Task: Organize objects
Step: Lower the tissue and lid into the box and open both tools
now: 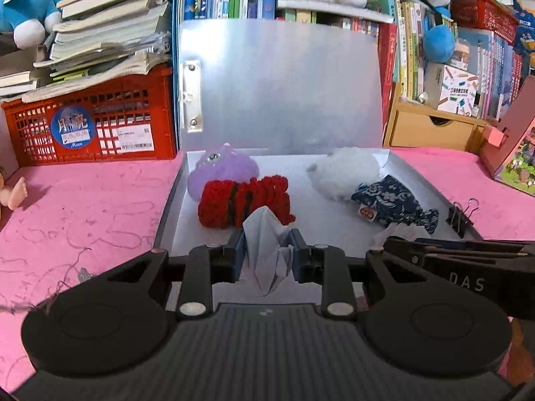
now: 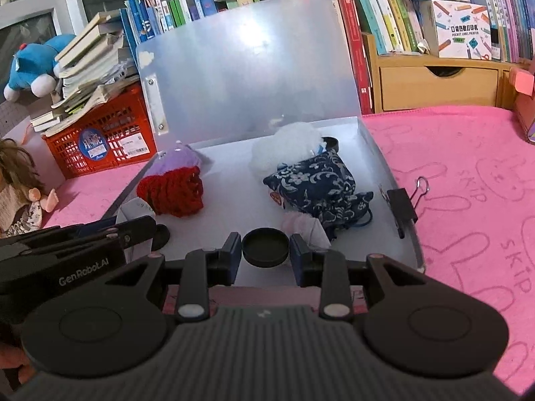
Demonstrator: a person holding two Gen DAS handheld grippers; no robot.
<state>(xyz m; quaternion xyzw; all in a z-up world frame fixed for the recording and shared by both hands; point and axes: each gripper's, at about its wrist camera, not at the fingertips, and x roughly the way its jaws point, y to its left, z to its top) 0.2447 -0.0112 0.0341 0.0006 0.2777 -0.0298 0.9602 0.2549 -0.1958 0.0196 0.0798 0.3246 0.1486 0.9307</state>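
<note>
An open grey box [image 1: 334, 234] with its lid up stands on the pink cloth. In it lie a purple plush [image 1: 222, 170], a red knitted piece [image 1: 244, 202], a white fluffy toy [image 1: 344, 172] and a blue patterned fabric fish [image 1: 396, 202]. My left gripper [image 1: 267, 250] is shut on a white folded paper crane [image 1: 267, 254] over the box's front. My right gripper [image 2: 265, 244] is shut on a round black lid [image 2: 265, 243] over the box's front edge [image 2: 334, 277], next to a pink-white paper piece [image 2: 307, 227]. The left gripper's body shows in the right wrist view [image 2: 67, 254].
A black binder clip [image 2: 403, 204] sits on the box's right rim. A red crate [image 1: 90, 123] with stacked books stands at the back left, a wooden drawer [image 1: 431, 130] and bookshelves at the back right. A doll [image 2: 20, 187] lies at the left.
</note>
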